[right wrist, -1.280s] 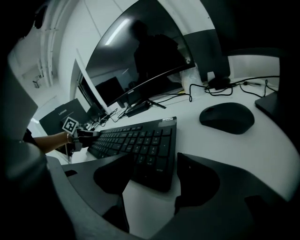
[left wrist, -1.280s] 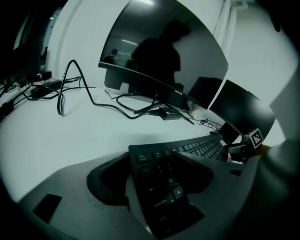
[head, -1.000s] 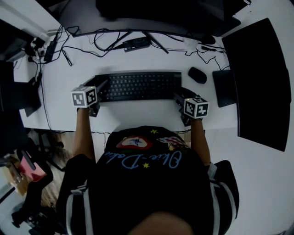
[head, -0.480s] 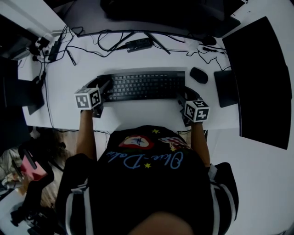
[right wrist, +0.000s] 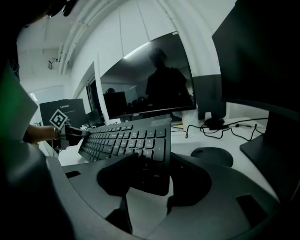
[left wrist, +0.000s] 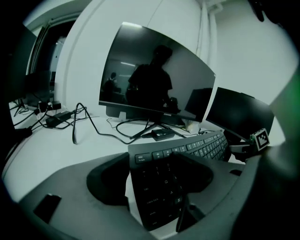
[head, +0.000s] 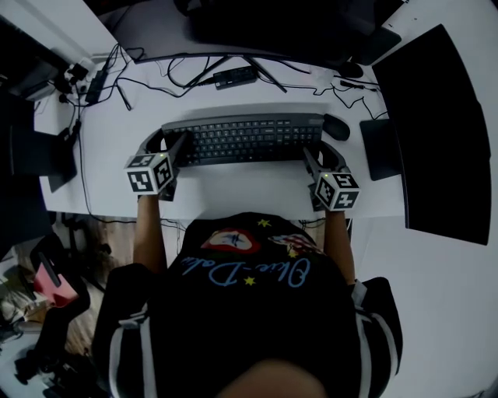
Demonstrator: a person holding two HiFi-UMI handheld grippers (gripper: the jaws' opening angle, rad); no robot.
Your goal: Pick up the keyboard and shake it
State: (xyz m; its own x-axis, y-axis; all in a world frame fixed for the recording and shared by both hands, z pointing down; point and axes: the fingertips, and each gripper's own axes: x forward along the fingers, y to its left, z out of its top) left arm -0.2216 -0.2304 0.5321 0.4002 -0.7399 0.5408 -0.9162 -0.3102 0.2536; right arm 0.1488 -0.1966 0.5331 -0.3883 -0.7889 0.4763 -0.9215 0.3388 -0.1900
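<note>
The black keyboard [head: 243, 138] is held over the white desk [head: 233, 186] between my two grippers, clear of the desktop. My left gripper [head: 170, 151] grips its left end; in the left gripper view the keyboard [left wrist: 161, 187] sits between the jaws of the left gripper [left wrist: 154, 176]. My right gripper [head: 317, 157] has the right end, and its jaws are closing on it. In the right gripper view the keyboard [right wrist: 126, 138] rises off the desk out of the right gripper [right wrist: 150, 177].
A black mouse [head: 338, 127] lies just beyond the keyboard's right end, with a dark pad [head: 381, 148] and a big curved monitor [head: 436, 132] further right. Another monitor [head: 257, 23], cables [head: 167, 78] and a power adapter [head: 233, 75] fill the back.
The keyboard has come up off the desk with both grippers and looks larger and nearer the mouse. Both grippers moved slightly forward and up.
</note>
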